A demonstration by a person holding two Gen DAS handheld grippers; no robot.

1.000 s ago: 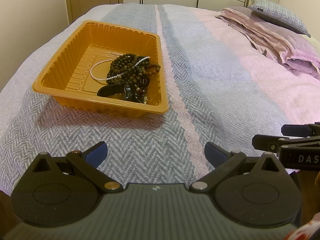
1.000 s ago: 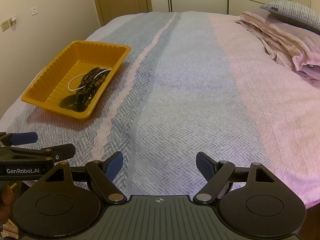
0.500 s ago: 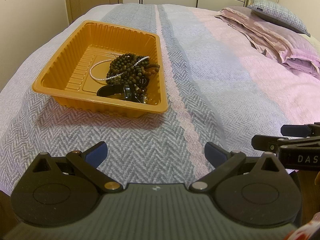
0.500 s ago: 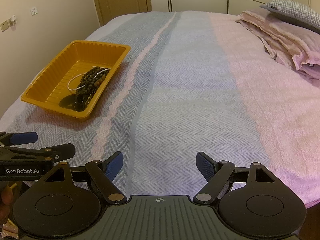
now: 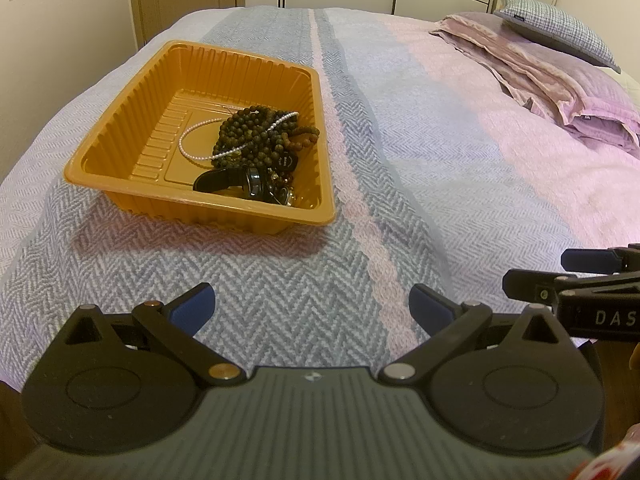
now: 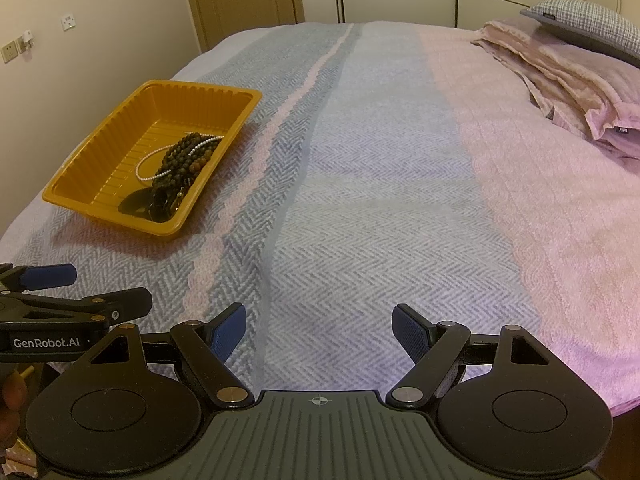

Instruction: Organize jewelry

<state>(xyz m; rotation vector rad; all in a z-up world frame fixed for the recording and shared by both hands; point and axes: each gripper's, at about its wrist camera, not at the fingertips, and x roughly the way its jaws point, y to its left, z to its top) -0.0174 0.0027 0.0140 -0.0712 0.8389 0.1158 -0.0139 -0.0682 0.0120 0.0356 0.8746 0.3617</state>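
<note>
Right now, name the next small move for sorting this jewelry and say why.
Probably ease the left claw forward toward the orange tray. Both claws are open and empty over the blanket, and the beads, white necklace and black watch lie piled in the tray, nearer the left one.

Warm dim indoor light, soft shadows, sharp focus, fisheye bending, dark corners

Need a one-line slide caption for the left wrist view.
Open left gripper faces an orange ribbed plastic tray holding dark bead strands, on a herringbone bedspread.
</note>
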